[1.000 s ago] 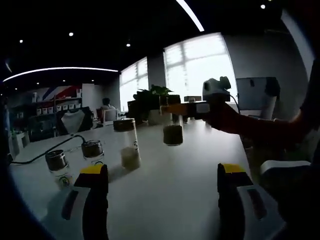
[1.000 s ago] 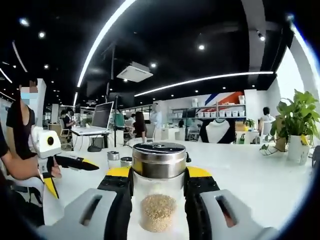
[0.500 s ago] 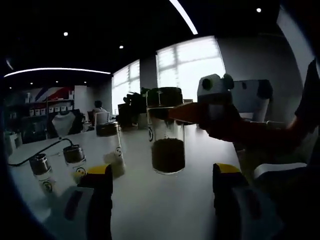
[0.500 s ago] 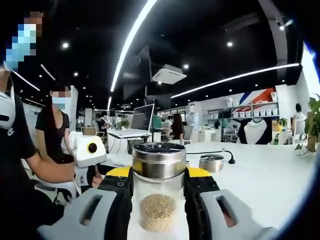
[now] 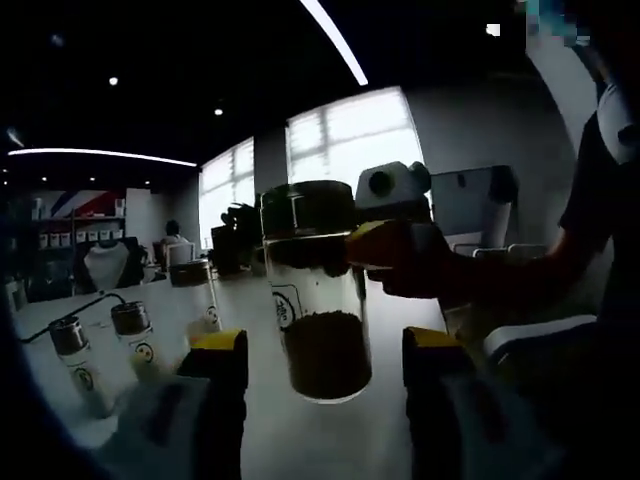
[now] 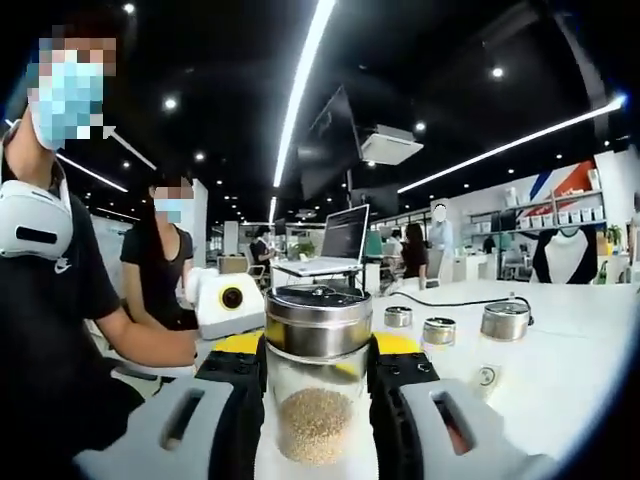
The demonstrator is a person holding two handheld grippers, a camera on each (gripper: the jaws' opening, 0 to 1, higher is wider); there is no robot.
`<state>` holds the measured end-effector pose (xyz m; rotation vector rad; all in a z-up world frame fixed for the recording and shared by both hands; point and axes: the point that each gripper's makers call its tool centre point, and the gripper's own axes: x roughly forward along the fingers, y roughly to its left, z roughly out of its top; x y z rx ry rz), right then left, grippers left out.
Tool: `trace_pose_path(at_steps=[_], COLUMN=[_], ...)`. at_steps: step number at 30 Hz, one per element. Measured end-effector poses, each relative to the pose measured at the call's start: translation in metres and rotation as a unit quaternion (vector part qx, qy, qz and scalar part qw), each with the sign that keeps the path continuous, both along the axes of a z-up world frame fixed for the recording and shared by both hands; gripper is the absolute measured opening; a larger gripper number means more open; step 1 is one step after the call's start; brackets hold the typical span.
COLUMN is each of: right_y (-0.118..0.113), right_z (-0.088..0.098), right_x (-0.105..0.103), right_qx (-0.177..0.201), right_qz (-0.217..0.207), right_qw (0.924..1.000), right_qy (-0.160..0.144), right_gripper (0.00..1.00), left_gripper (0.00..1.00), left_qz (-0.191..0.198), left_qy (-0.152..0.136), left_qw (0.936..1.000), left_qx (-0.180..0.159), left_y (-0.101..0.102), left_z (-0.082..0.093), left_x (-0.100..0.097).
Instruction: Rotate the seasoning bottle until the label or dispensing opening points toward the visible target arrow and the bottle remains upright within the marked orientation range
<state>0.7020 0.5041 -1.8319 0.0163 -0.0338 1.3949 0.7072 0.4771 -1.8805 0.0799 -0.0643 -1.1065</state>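
The seasoning bottle (image 6: 318,385) was held upright off the white table (image 6: 560,370), clamped between the jaws of the right gripper (image 6: 318,372), grains filling its lower part under a steel cap. In the left gripper view the same bottle (image 5: 318,290) was seen large and close, just ahead of the left gripper (image 5: 325,350), whose jaws stood wide with nothing between them. Three other jars (image 5: 130,330) were lined up on the table, near a black cable (image 6: 440,300). Bright windows (image 5: 350,150), ceiling strip lights and a laptop (image 6: 345,235) were seen behind. Against half a second earlier, the bottle was brought nearer the left gripper, and more jars were swung into the right gripper view.
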Motion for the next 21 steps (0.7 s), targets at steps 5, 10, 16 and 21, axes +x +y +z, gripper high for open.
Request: trace_pose_path(at_steps=[5,10,16,21], right_y=[0.008,0.012,0.016,0.014], right_z=[-0.001,-0.001,-0.001,-0.001], right_x=[-0.008,-0.014,-0.012,-0.003], right_qx=[-0.005,-0.002,-0.002,0.009], right_qz=[0.024,0.045,0.039,0.013], right_qw=[0.9997,0.9990,0.9992,0.9999], right_qy=[-0.007,0.000,-0.003,0.001], right_gripper=[0.37,0.37,0.38,0.38], left_gripper=[0.58,0.52,0.43,0.41], left_qz=[-0.007,-0.012,-0.014,0.035], left_qy=[0.008,0.012,0.011,-0.010], left_qw=[0.9999,0.9996,0.9997,0.9993], left_qx=[-0.013,-0.021,-0.018,-0.003], left_y=[0.003,0.006,0.007,0.011], left_z=[0.002,0.004,0.003,0.005], left_x=[-0.002,-0.004,-0.008,-0.003])
